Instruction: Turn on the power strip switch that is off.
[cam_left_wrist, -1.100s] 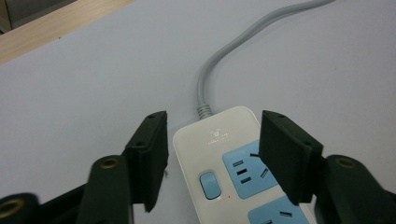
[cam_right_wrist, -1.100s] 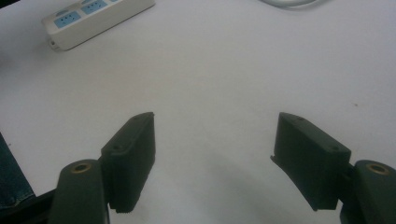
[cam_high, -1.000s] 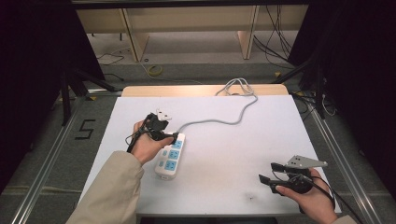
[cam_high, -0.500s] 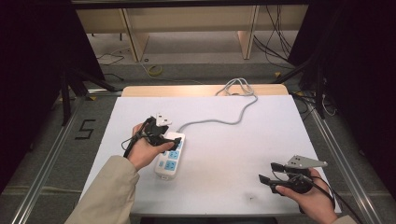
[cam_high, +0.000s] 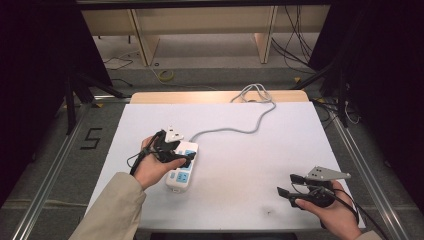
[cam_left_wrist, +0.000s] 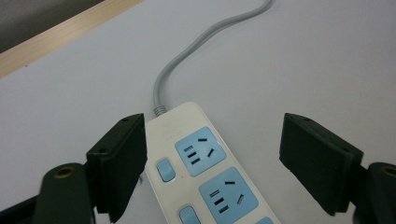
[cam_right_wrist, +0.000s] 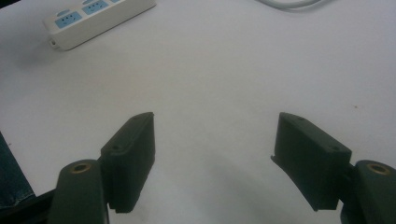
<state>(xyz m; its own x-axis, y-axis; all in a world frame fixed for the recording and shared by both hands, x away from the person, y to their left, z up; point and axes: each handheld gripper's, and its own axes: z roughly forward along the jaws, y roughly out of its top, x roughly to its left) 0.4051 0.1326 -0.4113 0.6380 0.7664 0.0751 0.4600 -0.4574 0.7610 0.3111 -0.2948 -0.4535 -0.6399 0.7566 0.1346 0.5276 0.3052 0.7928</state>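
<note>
power strip (cam_left_wrist: 205, 172) | between left gripper (cam_left_wrist: 212, 154) jaws, just opened, untouched

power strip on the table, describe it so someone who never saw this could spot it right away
On the white table, look toward the left half, under the left gripper. There lies the power strip, a white bar with pale blue sockets and switches. A grey cable runs from its far end toward the table's back edge; nothing else lying on the table has one.

A white table (cam_high: 240, 150) with a wooden far edge stands on grey floor (cam_high: 50, 165); wooden shelving (cam_high: 200, 25) behind, dark curtains (cam_high: 35, 60) either side
</note>
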